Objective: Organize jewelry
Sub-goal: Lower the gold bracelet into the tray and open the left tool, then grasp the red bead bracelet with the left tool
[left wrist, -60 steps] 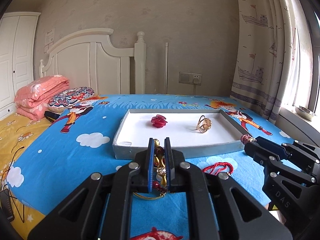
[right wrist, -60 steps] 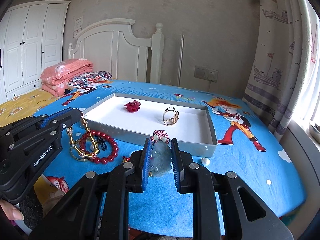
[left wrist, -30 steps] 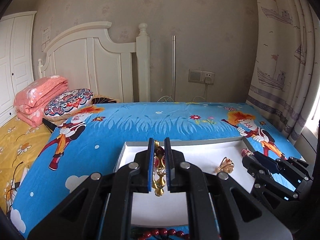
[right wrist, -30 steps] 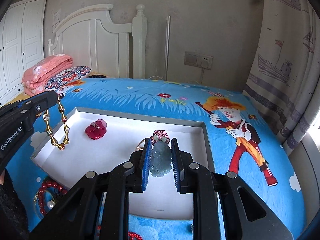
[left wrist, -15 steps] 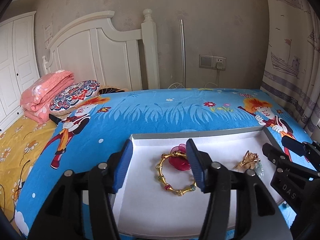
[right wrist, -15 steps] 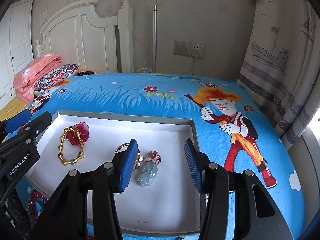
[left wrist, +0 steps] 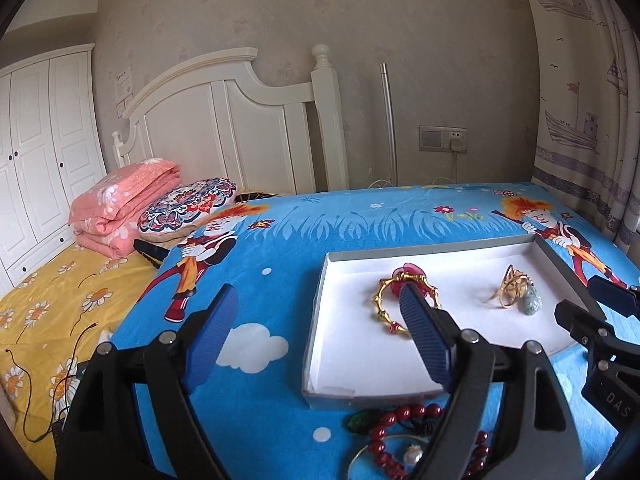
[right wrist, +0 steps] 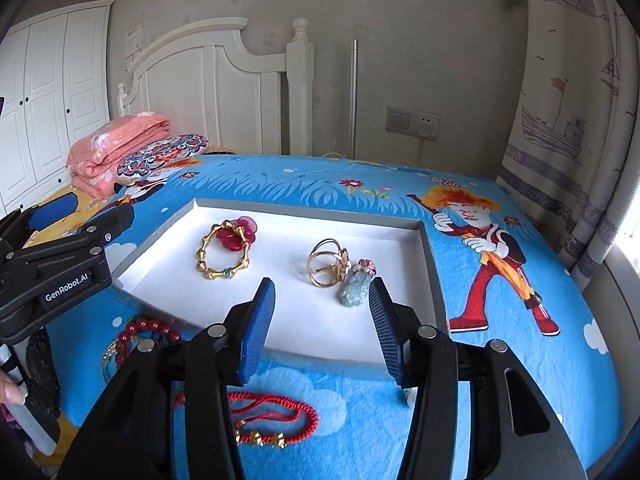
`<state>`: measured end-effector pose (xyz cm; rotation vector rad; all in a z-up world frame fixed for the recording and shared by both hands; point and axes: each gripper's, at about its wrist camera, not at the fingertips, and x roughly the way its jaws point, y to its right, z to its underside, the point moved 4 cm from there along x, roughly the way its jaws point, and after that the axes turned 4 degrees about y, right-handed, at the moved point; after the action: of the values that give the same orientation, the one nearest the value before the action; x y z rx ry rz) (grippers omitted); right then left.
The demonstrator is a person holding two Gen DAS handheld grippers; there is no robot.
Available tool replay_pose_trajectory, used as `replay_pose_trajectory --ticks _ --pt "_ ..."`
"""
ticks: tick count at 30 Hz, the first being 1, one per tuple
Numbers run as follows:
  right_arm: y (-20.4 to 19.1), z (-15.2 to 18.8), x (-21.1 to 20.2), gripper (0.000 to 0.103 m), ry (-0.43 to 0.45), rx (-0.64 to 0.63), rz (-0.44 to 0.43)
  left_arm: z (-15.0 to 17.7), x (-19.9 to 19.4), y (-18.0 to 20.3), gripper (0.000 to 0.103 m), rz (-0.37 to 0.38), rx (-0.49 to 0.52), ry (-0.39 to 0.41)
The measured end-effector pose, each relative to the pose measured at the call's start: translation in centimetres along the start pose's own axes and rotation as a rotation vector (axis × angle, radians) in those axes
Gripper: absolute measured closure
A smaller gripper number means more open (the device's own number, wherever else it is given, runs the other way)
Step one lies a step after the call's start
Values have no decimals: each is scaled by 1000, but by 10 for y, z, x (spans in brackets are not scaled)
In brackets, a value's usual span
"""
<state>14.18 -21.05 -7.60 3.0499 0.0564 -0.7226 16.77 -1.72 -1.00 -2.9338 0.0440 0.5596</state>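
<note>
both grippers have let go and pulled back. the left gripper [left wrist: 316,340] and right gripper [right wrist: 322,326] are wide open and hold nothing. the gold bead bracelet [right wrist: 222,255] and the pale green carved stone charm [right wrist: 354,290] now lie in the shallow white tray [right wrist: 432,276]. the red bead bracelet [right wrist: 150,330] and red string bracelet [right wrist: 276,420] on the bed look like the next to go in

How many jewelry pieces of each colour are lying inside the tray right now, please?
Gold: 2, the gold beaded bracelet and the gold ring.
Red: 1, the red flower piece.
Pale green: 1, the jade pendant.
Total in the tray: 4.
</note>
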Motion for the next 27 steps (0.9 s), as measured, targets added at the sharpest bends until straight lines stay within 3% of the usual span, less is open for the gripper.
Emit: replay_pose_trajectory --ticks 4,11,21,27 --pt "-8 21 -15 56 -5 -12 -21 23 -25 -7 23 0 3 5" --pt "-10 54 -33 56 -10 -30 -23 62 -46 -8 23 68 -37 -52" --pt "-9 58 -40 56 23 -22 -19 81 -49 4 25 130 -59 -80" --pt "-8 61 -37 56 11 -13 -23 85 -38 3 42 157 -82 -135"
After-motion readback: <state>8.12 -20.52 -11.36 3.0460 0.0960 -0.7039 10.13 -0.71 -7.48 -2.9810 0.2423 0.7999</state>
